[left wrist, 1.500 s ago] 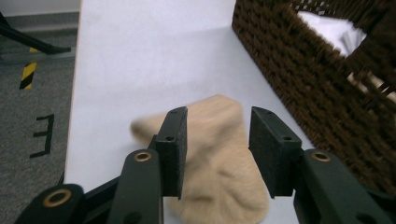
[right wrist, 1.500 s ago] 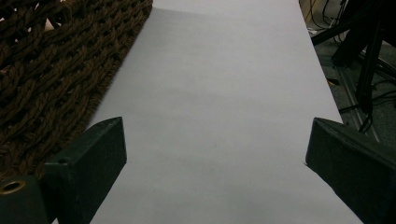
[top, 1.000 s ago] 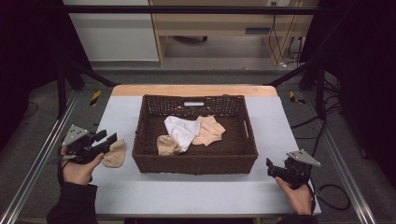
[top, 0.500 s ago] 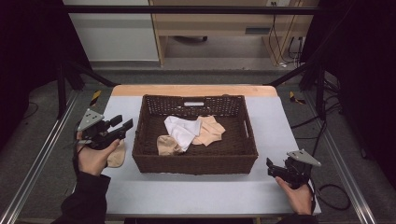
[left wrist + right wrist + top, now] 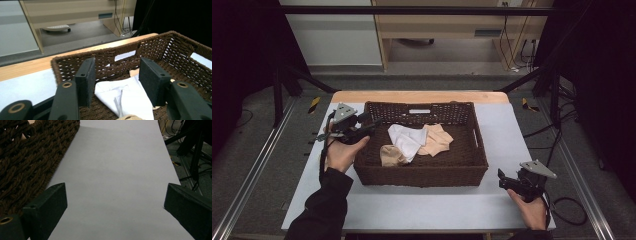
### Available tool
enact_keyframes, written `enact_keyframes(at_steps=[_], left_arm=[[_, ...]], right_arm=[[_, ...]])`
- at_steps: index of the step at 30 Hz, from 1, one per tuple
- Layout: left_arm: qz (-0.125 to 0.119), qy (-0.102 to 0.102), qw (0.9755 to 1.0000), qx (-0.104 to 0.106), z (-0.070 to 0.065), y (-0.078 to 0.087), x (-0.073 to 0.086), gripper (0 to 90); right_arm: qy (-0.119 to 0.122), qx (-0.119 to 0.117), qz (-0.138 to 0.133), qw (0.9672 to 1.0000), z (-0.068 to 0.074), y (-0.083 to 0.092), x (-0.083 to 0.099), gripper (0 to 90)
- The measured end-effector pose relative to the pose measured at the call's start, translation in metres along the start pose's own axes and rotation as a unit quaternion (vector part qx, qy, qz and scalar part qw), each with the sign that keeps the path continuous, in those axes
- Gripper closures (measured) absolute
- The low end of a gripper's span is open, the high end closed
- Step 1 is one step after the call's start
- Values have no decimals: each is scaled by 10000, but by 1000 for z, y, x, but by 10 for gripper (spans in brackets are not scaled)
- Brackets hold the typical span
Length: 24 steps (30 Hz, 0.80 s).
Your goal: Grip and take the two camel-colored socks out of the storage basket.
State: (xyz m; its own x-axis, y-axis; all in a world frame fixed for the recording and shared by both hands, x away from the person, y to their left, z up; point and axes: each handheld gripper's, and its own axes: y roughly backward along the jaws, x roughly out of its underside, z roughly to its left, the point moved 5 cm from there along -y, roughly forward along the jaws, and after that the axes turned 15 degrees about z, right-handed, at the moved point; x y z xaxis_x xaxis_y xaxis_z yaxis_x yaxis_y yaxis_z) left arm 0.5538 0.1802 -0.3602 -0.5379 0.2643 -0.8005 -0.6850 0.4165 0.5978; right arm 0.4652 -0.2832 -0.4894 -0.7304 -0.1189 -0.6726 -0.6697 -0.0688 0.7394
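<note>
A dark brown wicker basket (image 5: 422, 174) stands mid-table. In it lie a white cloth (image 5: 407, 140), a peach cloth (image 5: 438, 140) and a tan sock (image 5: 392, 156). My left gripper (image 5: 369, 125) hovers over the basket's left rim and points into it. Its jaws have just been opening and hold nothing. In the left gripper view (image 5: 117, 65) the white cloth (image 5: 125, 97) lies beyond them, inside the basket wall (image 5: 160, 45). My right gripper (image 5: 502, 179) rests low at the front right, open wide over bare table (image 5: 112, 157), with the basket's side (image 5: 25, 157) on its left.
The grey table top (image 5: 412, 207) has free room in front of the basket and on its right. Black frame posts (image 5: 277, 90) and metal rails (image 5: 252, 170) flank the table. Cables (image 5: 569, 205) lie on the floor at the right.
My left gripper has risen from the table left of the basket and moved right to the basket's left rim. The tan sock it was next to is now hidden under the hand. The right gripper kept still.
</note>
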Motion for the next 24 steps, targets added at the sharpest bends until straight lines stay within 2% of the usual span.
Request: enact_keyframes(at_steps=[9,11,16,24], left_arm=[[321,-127,9994,-34,-5,-33,5,461],[391,-91,9992,-1,-7,-39,5,463],[522,-344,9980,-83,-10,-52,9,478],[909,-313,9953,-150,-11,-69,24,475]], right_arm=[[8,5,-6,10000,0,0,0,51],[25,17,-10,10000,0,0,0,51],[6,-7,-4,10000,0,0,0,52],[21,-3,5,10000,-1,-1,0,52]])
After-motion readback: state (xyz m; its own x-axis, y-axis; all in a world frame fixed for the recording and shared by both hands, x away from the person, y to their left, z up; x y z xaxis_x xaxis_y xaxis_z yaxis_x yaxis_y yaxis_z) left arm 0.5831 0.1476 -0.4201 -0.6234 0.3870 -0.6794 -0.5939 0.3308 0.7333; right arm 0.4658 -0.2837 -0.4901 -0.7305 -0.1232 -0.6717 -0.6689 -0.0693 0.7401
